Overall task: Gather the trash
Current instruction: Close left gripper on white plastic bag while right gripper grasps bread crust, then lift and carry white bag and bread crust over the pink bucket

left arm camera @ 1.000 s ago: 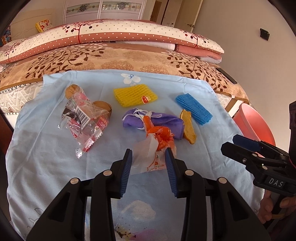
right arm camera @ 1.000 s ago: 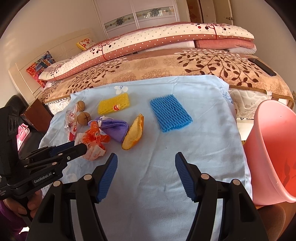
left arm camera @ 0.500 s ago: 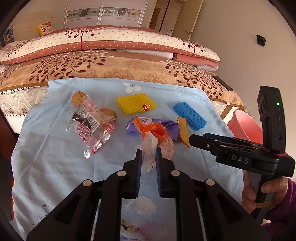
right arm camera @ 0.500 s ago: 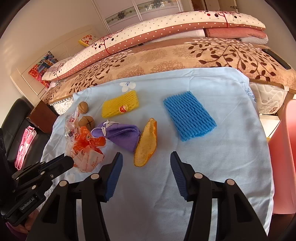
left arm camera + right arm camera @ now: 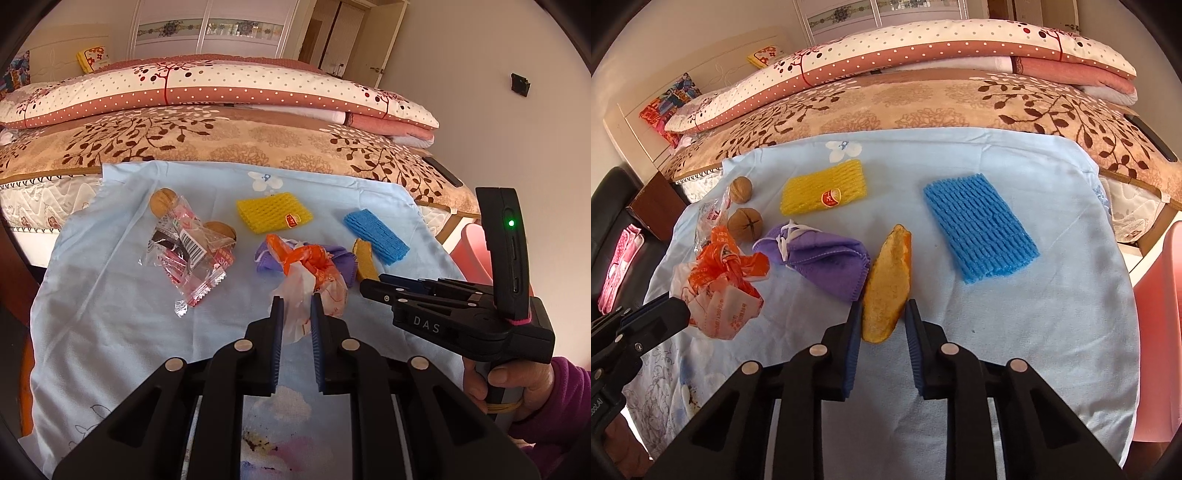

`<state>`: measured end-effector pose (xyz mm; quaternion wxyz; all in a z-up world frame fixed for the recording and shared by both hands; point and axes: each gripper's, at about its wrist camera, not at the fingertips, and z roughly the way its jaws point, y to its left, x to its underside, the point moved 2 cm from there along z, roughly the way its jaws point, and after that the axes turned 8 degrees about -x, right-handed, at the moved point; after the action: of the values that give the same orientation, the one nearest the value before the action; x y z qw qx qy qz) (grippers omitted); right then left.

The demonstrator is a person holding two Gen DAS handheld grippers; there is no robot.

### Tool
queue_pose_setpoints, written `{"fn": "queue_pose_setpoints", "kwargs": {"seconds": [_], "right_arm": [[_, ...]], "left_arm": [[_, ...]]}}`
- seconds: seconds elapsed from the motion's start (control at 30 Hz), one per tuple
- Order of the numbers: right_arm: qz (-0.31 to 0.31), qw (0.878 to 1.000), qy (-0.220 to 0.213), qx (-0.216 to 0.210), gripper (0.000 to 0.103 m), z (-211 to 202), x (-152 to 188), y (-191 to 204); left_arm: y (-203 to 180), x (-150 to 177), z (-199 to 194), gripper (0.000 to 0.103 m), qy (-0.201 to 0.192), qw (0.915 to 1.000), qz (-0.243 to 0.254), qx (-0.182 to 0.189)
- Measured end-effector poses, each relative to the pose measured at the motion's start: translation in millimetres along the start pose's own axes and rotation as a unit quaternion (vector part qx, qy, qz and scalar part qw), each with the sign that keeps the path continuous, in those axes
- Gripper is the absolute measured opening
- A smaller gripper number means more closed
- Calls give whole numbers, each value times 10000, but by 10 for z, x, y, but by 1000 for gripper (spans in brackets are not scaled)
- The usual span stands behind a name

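Observation:
My left gripper (image 5: 295, 314) is shut on the orange-and-white plastic bag (image 5: 314, 273), which also shows at the left of the right wrist view (image 5: 720, 291). My right gripper (image 5: 882, 317) has its blue pads closed in on both sides of the orange peel (image 5: 886, 280); the peel lies on the blue cloth (image 5: 1034, 332). Beside it lie a purple cloth pouch (image 5: 827, 258), a yellow foam net (image 5: 823, 188), a blue foam net (image 5: 979, 225), two walnuts (image 5: 744, 221) and clear snack wrappers (image 5: 188, 254).
A pink bin (image 5: 1160, 332) stands at the right past the cloth's edge. The bed with folded quilts (image 5: 923, 48) runs behind the cloth. A dark chair and a wooden stand (image 5: 653, 199) are at the left.
The left gripper closed on the plastic bag and lifted it slightly. The right gripper moved forward and left to the orange peel and narrowed around it.

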<state>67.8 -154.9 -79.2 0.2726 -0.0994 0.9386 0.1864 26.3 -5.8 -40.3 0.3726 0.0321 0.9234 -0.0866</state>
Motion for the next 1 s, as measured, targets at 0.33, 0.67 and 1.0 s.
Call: {"fn": "queue_pose_setpoints", "kwargs": {"seconds": [0.33, 0.67, 1.0], "right_arm": [[223, 9993, -294, -67, 20, -359, 29, -132], [286, 9970, -699, 163, 20, -749, 84, -225], [704, 9913, -1012, 470, 20, -1093, 187, -600]], "left_arm": [[-110, -73, -78, 14, -101, 9999, 79, 62], [-391, -204, -137, 14, -248, 9989, 294, 256], [-863, -352, -148, 14, -390, 9954, 669, 560]]}}
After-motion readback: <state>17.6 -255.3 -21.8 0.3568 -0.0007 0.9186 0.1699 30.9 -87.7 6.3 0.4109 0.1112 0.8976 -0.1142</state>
